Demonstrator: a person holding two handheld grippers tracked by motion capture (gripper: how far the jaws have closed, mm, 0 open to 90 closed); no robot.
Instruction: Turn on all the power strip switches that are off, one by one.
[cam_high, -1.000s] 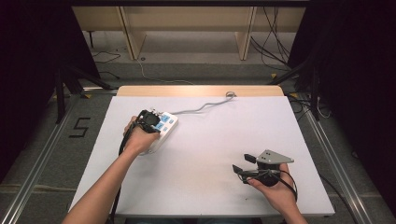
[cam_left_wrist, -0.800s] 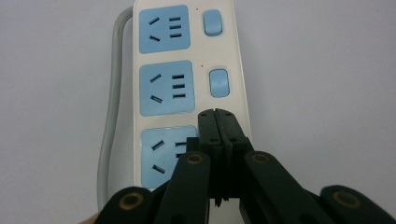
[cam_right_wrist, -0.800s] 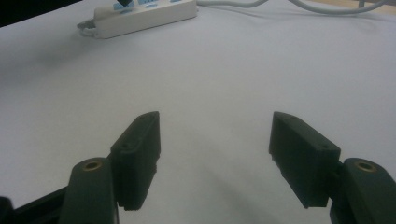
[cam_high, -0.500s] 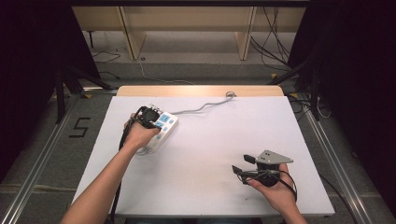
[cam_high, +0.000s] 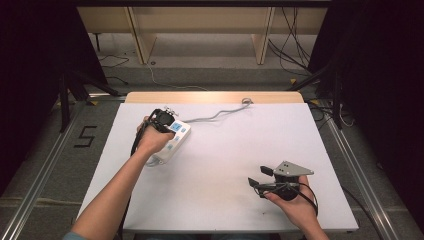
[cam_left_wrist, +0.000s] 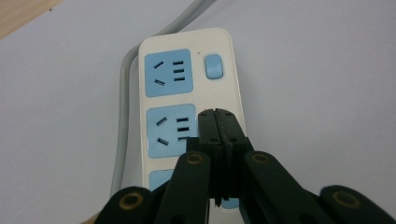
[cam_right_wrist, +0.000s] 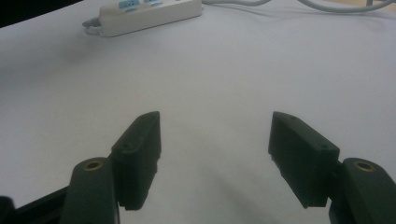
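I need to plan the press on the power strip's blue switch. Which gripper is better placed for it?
Left. The left gripper, jaws shut, hovers right over the power strip, just short of its blue switch. The right gripper sits open, far across the table.

Your left gripper (cam_high: 164, 120) rests on the power strip (cam_high: 172, 142); your right gripper's (cam_high: 260, 177) jaws gape over bare white worktop (cam_high: 225, 150).

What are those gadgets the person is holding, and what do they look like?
Both are black hand-held tools. The left gripper and right gripper each have two black jaws on arms with brass-coloured rivets. The right one carries a grey three-cornered plate and a looping black cable.
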